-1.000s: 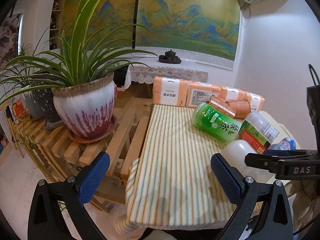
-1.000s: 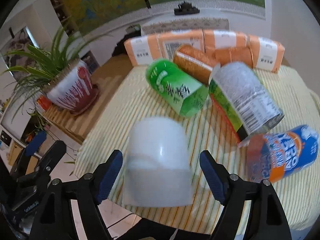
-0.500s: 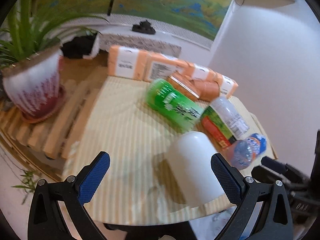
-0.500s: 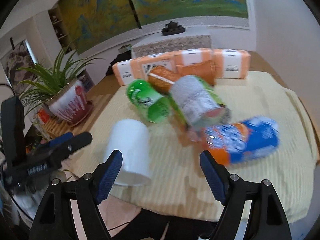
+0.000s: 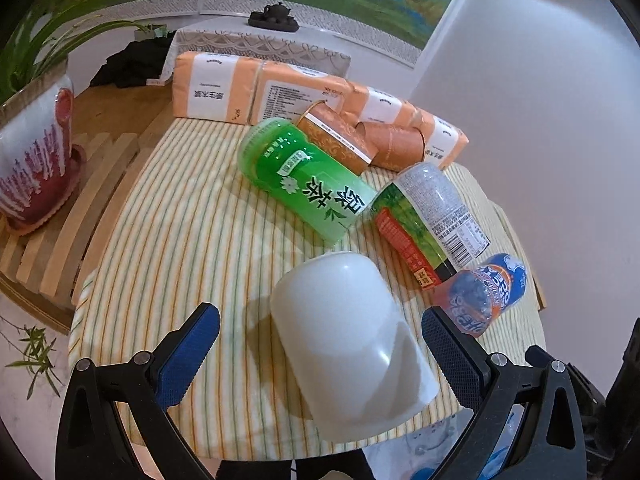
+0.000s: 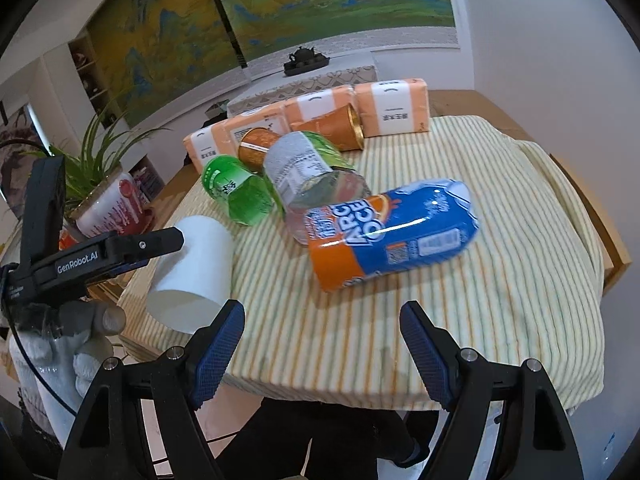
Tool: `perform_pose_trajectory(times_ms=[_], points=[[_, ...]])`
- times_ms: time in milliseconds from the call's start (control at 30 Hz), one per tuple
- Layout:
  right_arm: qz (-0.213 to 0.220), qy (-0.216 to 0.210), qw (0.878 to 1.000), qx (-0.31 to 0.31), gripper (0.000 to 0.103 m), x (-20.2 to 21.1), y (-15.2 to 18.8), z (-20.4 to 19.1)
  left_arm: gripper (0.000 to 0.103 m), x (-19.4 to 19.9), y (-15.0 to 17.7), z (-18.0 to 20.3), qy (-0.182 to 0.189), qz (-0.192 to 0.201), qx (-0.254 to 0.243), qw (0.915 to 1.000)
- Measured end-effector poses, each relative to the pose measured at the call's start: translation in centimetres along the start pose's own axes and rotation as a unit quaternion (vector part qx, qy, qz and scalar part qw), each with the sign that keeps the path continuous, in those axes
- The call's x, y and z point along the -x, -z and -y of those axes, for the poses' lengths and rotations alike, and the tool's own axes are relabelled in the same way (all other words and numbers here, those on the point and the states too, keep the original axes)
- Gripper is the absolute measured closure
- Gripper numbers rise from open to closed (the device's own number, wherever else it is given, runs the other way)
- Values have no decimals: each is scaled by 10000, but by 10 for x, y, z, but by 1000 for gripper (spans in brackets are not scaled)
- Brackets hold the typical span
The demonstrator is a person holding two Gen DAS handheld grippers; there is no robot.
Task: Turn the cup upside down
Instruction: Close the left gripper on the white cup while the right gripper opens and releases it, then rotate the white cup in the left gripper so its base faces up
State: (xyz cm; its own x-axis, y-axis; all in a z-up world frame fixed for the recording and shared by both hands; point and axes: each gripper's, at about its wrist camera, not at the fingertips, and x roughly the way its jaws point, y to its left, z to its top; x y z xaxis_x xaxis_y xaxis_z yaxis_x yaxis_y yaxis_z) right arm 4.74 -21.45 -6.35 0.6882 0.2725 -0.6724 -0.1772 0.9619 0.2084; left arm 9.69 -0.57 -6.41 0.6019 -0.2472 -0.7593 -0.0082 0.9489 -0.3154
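"GenRobot.AI" runs along the left gripper (image 6: 120,250); ahead of the right gripper, the blue-orange bottle (image 6: 394,234) reads roughly "ARCE OCE"; green bottle (image 5: 308,184) bears Chinese characters.

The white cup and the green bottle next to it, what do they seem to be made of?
The white cup looks like smooth, slightly glossy plastic, perhaps glazed ceramic: it is opaque, with soft highlights along its side. The green bottle appears to be clear green-tinted plastic under a shiny printed wrap; light glows through its body. Both lie on a striped cloth that looks like woven fabric.
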Motion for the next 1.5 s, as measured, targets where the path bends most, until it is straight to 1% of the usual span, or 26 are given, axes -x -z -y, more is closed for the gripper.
perform_pose_trajectory(times_ms=[167,567,700,767,800,833,867,1233,1333,1500], points=[[40,16,10000,-34,26,3,4,4,1,-9,-6,7,-80,-136,-77,9998],[36,20,10000,-58,26,2,4,8,1,-25,-19,16,-24,-412,-238,9989],[44,20,9999,-99,26,2,3,11,3,-31,-22,15,-17,-528,-272,9982],[45,26,9999,-110,26,1,3,12,8,-34,-22,14,22,-606,-266,9978],[47,31,9999,-113,26,1,3,13,16,-36,-22,13,14,-659,-262,9975],[50,39,9999,-120,26,1,3,13,20,-38,-22,13,-10,-684,-264,9973],[49,42,9999,-131,26,1,3,14,20,-39,-22,11,1,-684,-260,9973],[54,16,9998,-165,26,1,3,8,21,-28,-15,16,25,-405,-389,9984],[73,34,9998,-180,26,1,2,9,21,-17,-13,19,16,-155,-492,9987],[34,38,9997,-221,26,-2,2,10,22,2,-16,25,-2,387,-725,9966]])
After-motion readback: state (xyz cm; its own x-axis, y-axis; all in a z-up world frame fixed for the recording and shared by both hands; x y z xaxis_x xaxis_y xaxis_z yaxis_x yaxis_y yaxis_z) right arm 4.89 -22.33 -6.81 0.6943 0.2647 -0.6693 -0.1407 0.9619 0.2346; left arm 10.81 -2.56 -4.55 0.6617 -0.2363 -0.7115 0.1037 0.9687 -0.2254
